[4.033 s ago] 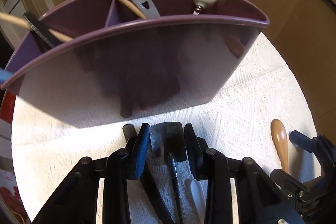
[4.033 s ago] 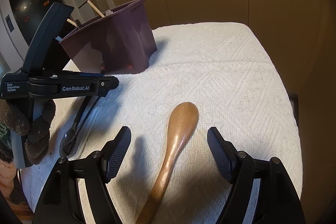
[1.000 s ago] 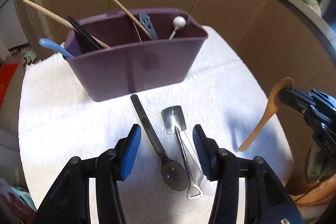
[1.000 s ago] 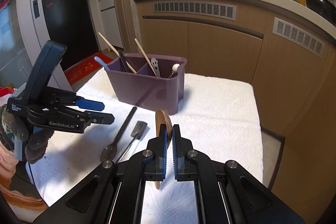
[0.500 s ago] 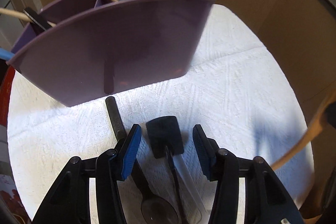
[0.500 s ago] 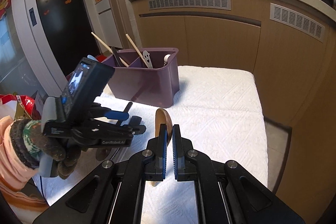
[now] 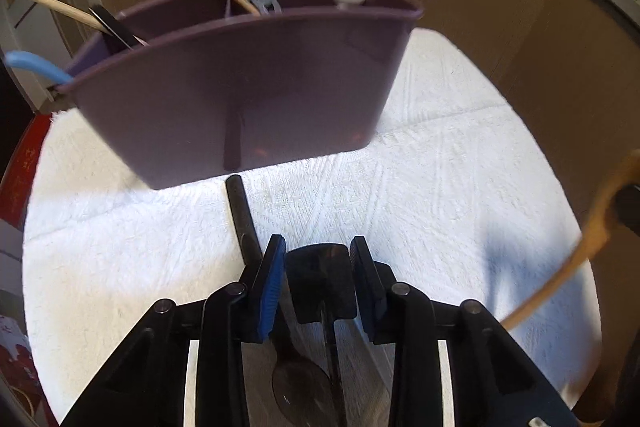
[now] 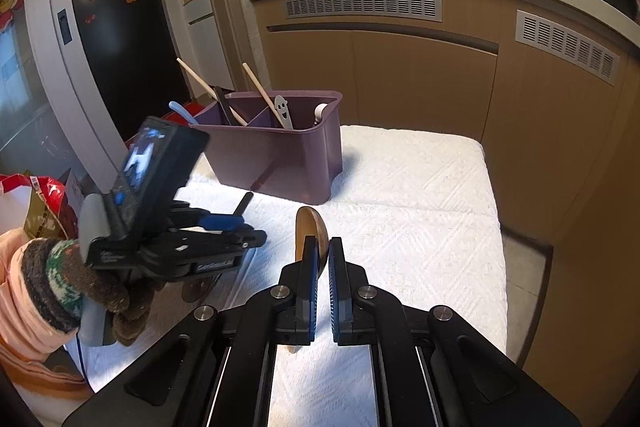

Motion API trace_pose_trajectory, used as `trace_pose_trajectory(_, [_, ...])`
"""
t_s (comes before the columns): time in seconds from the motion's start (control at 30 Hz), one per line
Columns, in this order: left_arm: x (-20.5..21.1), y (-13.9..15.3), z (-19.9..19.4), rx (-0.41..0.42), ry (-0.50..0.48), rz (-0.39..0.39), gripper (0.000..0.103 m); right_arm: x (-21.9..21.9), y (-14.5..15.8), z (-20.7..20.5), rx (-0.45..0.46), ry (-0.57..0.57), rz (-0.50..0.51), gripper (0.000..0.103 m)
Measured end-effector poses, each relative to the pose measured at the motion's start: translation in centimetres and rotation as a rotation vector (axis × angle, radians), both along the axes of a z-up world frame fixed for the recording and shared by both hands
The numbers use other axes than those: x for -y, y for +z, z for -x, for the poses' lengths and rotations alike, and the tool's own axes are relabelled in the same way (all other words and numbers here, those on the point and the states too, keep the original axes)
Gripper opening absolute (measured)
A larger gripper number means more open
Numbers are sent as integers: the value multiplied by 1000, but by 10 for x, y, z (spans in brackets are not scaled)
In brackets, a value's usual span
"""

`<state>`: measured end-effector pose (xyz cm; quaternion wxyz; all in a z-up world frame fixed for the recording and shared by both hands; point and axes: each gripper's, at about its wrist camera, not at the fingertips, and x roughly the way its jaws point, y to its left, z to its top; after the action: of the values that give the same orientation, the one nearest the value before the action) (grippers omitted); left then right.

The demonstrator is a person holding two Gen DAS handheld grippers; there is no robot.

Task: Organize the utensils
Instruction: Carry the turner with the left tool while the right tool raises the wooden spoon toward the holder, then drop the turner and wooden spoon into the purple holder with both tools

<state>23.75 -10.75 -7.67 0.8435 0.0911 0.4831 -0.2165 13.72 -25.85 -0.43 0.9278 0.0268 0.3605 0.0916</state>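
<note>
A purple divided caddy stands on the white towel and holds several utensils. In front of it lie a black-handled spoon and a small metal spatula. My left gripper is low over the towel. Its jaws are closing on the spatula's flat head, and the pads touch both of its edges. My right gripper is shut on a wooden spoon and holds it in the air to the right, bowl end up.
The white towel covers a small table, with bare cloth to the right of the caddy. Wooden cabinets stand close behind and to the right. A gloved hand carries the left gripper. A red bag sits at far left.
My left gripper came down and forward over the two lying utensils, and its jaws narrowed onto the spatula head. The right gripper stayed put, still shut on the wooden spoon.
</note>
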Motion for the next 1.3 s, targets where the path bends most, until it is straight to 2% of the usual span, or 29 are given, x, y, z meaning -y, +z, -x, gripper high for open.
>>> trace_pose_trajectory(0.33, [-31, 86, 58, 230, -18, 91, 28, -24, 21, 2, 35, 31, 53, 5])
trace_pose_trajectory(0.47, [-46, 124, 61, 320, -5, 153, 28, -36, 42, 5, 82, 45, 85, 5])
trace_pose_trajectory(0.63, [-69, 170, 64, 429, 28, 202, 27, -49, 83, 2, 176, 57, 132, 5])
trace_pose_trajectory(0.77, [-80, 187, 62, 474, 56, 234, 27, -57, 111, -4, 238, 63, 160, 5])
trace_pose_trajectory(0.97, [-83, 219, 40, 536, 71, 221, 26, -64, 144, -27, 301, 55, 195, 5])
trace_pose_trajectory(1.1, [-84, 240, 18, 581, 87, 247, 26, -64, 164, -50, 336, 36, 199, 5])
trace_pose_trajectory(1.3, [-81, 252, -24, 568, 94, 314, 24, -65, 170, -91, 360, 30, 185, 5])
